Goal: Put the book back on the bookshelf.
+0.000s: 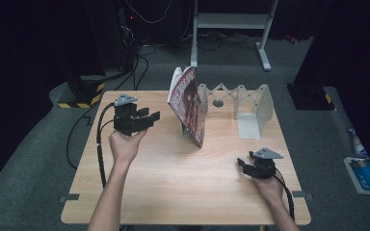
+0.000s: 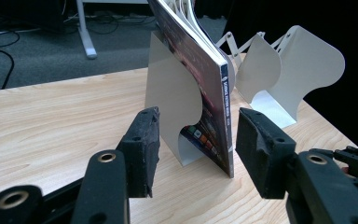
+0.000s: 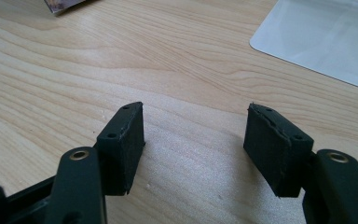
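A light wooden table stands on grey carpet in a dark room. From above, a magazine leans against the left plate of a white expanding book rack at the table's far middle. The left gripper, held up left of the magazine, has its jaws apart with nothing between them. The left gripper view adds the magazine's spine, its foot on the wood, with the white plate behind it. The right gripper sits near the right edge, well apart from the rack; its own view shows spread pads over bare wood.
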### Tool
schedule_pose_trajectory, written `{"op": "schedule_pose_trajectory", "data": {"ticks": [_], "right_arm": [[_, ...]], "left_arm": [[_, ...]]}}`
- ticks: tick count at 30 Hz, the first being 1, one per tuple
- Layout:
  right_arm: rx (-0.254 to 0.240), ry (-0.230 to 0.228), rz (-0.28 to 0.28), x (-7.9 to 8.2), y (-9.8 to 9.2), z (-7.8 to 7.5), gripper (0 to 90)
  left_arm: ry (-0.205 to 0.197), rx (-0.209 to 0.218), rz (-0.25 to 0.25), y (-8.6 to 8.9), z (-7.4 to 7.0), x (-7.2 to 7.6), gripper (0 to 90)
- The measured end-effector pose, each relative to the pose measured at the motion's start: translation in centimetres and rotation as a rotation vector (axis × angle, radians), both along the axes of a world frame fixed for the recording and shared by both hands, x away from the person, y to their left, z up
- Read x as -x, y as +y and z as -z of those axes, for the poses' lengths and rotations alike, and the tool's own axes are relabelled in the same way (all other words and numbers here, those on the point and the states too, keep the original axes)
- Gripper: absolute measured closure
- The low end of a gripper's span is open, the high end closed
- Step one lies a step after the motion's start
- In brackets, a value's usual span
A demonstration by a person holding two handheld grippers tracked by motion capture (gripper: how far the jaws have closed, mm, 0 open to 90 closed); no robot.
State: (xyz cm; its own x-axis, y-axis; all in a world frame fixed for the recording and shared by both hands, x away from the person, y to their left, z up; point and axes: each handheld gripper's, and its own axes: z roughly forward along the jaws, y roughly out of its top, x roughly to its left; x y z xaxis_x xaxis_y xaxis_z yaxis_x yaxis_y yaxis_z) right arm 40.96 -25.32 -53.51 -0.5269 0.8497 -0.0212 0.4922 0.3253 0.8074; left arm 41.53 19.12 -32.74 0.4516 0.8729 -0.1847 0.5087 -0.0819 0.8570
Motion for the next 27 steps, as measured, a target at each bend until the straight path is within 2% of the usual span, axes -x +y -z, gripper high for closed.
{"op": "schedule_pose_trajectory", "data": {"ticks": [27], "right_arm": [[-0.001,0.002,0.002,0.0,0.0,0.0,37.6]], "left_arm": [[0.006,0.016,-0.008,0.8,1.0,1.1,49.5]]}}
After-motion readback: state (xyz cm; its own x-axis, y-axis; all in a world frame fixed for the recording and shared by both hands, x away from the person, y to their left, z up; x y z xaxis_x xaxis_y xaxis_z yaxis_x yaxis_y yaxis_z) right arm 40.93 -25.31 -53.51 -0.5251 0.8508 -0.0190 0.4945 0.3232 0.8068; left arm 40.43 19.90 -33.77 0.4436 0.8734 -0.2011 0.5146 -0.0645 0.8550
